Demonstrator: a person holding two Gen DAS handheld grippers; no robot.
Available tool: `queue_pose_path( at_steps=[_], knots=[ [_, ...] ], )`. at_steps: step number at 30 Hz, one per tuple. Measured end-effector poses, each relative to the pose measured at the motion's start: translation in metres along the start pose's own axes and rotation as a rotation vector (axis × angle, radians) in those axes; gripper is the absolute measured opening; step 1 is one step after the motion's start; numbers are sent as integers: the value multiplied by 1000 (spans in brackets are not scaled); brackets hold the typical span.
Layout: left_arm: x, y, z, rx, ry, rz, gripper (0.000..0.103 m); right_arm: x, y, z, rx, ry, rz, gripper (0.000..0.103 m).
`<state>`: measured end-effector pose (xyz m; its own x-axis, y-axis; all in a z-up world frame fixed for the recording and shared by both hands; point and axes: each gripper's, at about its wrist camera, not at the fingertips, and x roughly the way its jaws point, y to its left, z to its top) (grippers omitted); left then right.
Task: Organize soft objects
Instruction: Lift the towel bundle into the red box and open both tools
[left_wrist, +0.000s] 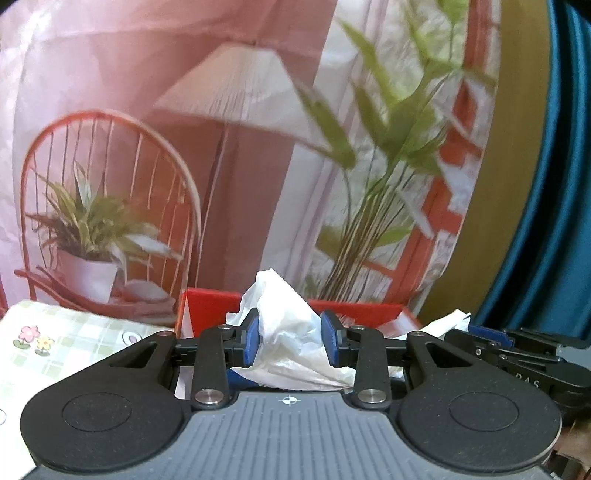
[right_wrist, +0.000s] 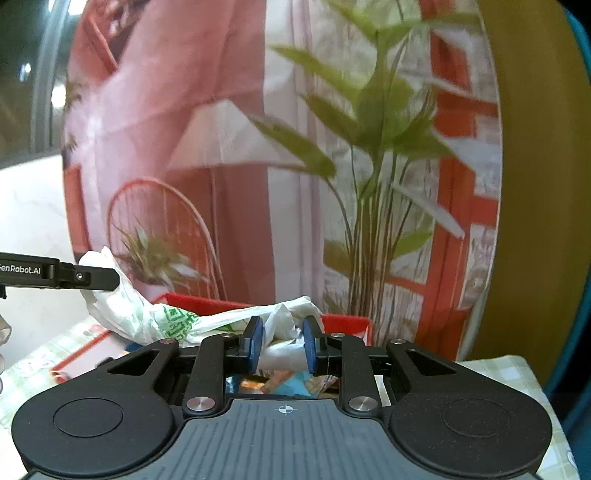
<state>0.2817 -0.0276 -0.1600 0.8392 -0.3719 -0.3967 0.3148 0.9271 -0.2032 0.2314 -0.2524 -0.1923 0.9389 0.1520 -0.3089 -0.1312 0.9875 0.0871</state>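
Observation:
A white plastic bag (left_wrist: 284, 328) with green print (right_wrist: 173, 321) is stretched between both grippers above a red box (left_wrist: 210, 302). My left gripper (left_wrist: 291, 339) is shut on one bunched end of the bag; it also shows at the left of the right wrist view (right_wrist: 96, 278). My right gripper (right_wrist: 281, 341) is shut on the other bunched end (right_wrist: 284, 325); it shows at the right edge of the left wrist view (left_wrist: 491, 339). The red box's rim (right_wrist: 343, 321) lies just behind the bag, with colourful items inside it below my right gripper.
A printed backdrop (left_wrist: 184, 147) with a lamp, chair and plants hangs close behind the box. A checked tablecloth (left_wrist: 66, 339) covers the table. A yellow and blue curtain (left_wrist: 535, 184) is at the right. A red-edged flat item (right_wrist: 81, 358) lies on the cloth left.

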Motion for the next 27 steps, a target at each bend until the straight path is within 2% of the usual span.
queue_pose_path(
  at_steps=[6, 11, 14, 19, 24, 26, 27],
  knots=[
    [34, 2, -16, 67, 95, 23, 36, 42, 6, -11, -46, 126, -45, 21],
    [50, 7, -26, 80, 159, 32, 36, 62, 15, -22, -97, 200, -64, 21],
    [53, 10, -29, 81, 176, 30, 36, 72, 18, -28, -123, 242, -68, 21],
    [60, 19, -31, 20, 229, 22, 36, 81, 17, -35, -119, 304, -69, 21],
    [58, 18, -30, 25, 225, 26, 37, 81, 14, -36, -98, 341, -66, 22],
    [53, 15, -27, 28, 210, 33, 43, 78, 13, -33, -93, 334, -68, 23],
    [49, 13, -26, 31, 204, 34, 52, 75, 12, -32, -87, 321, -71, 24]
  ],
)
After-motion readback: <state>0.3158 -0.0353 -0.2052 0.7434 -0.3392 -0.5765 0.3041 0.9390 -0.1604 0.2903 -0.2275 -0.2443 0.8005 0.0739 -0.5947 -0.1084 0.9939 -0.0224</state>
